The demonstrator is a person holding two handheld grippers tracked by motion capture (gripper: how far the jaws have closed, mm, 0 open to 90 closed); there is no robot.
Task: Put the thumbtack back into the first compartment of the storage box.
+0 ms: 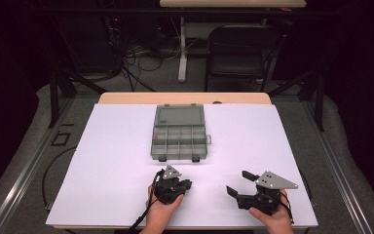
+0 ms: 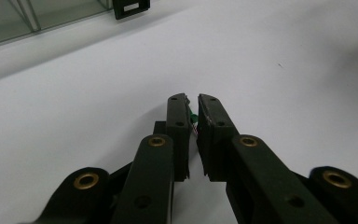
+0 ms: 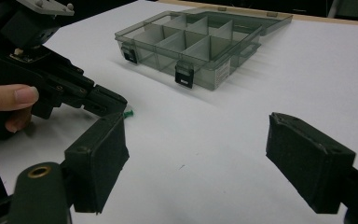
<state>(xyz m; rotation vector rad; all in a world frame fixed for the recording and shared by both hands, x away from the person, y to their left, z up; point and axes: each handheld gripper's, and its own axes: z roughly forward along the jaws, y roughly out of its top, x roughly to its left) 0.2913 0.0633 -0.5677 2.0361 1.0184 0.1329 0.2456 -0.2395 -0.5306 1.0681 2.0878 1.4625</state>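
One small green pushpin point(image 2: 193, 118) is pinched in the left gripper point(image 2: 192, 100); dropping it into the open grey compartment box point(image 1: 179, 132) remains. Right gripper point(image 3: 196, 154) jaws gape, empty.

**A dark lab bay set up for recording**

This is a lab or test room, not a home. A wooden table point(image 1: 185, 98) carries a white work sheet point(image 1: 112, 161) under a fixed overhead camera. At 12 o'clock, loose cables point(image 1: 141, 56) tangle on the grey floor beside a table leg point(image 1: 182, 48); at 1 o'clock stands a black folding chair point(image 1: 241, 48). Black stands point(image 1: 56, 92) and dark drapes flank both sides.
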